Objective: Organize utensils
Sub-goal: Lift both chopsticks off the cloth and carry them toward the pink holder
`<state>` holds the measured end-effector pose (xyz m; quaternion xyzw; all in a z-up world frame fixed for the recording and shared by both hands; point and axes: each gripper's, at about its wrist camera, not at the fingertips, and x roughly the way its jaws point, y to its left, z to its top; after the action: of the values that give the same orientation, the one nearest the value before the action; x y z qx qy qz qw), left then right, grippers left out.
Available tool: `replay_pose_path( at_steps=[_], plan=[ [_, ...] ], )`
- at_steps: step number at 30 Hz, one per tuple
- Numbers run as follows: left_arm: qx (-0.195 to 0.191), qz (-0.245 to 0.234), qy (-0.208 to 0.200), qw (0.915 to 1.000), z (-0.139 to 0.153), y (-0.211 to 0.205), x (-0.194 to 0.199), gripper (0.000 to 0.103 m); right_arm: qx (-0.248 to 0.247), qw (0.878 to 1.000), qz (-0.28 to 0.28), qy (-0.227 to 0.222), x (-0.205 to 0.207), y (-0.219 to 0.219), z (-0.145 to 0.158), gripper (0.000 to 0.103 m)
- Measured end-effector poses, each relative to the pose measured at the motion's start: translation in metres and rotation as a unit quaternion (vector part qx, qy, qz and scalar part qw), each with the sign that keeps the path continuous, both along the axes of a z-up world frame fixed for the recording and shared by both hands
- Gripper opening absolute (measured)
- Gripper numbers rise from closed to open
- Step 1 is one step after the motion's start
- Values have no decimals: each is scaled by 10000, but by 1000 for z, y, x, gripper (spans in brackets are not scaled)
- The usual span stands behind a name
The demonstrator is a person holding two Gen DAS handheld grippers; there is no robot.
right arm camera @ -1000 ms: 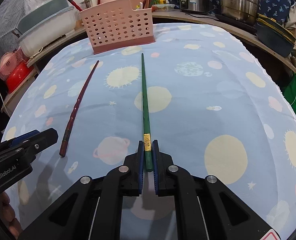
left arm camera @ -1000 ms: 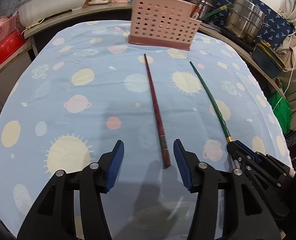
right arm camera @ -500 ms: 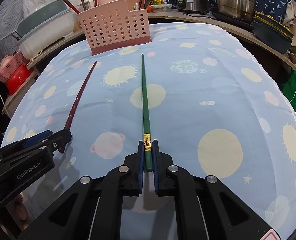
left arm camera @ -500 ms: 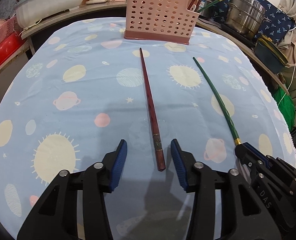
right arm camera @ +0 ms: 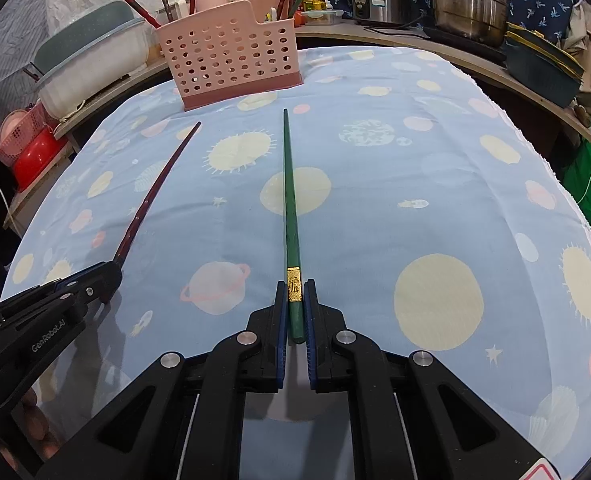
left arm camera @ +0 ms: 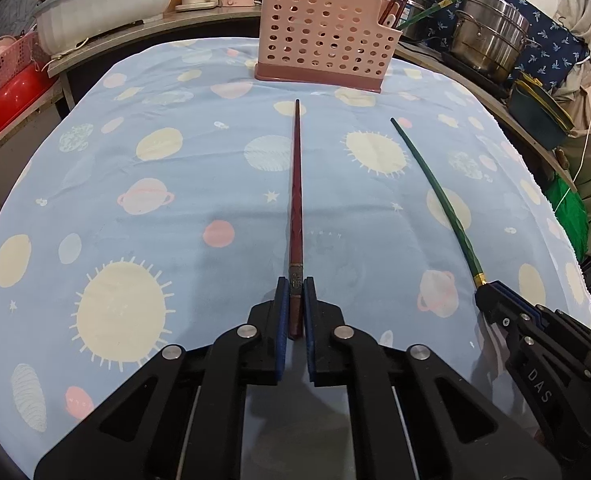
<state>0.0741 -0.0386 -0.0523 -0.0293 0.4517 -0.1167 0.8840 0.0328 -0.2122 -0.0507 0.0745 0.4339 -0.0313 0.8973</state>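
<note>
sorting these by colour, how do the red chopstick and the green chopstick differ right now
The red chopstick is dark red with a dull band near its thick end; the green chopstick is dark green with a bright gold band. The red one is held by the left gripper, the green one by the right gripper. Both point, thin end first, toward the pink basket.

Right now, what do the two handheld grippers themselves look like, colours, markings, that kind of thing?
Both are black plastic frames with triangular cutouts and round silver screw heads, ending in two fingers lined with blue pads. The left gripper carries white "GenRobot.AI" lettering on its side; the right gripper shows "DAS" on its side, plus a red-edged sticker at the frame's corner. No cables or sleeves are visible.
</note>
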Motion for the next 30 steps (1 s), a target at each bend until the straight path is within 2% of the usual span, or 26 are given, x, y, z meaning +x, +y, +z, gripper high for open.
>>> replay_pose_path(
  at_steps=[14,21,30],
  plan=[
    [-51,77,-53,9999,27,13,-22,7,76,9999,1,-129,-23,0,14,7],
    [106,78,-218,9997,45,14,-38,7,208,9994,32,-288,-43,-3,32,7],
    [79,16,-435,9990,72,16,-56,7,238,9979,41,-607,-70,-9,61,7]
  ],
)
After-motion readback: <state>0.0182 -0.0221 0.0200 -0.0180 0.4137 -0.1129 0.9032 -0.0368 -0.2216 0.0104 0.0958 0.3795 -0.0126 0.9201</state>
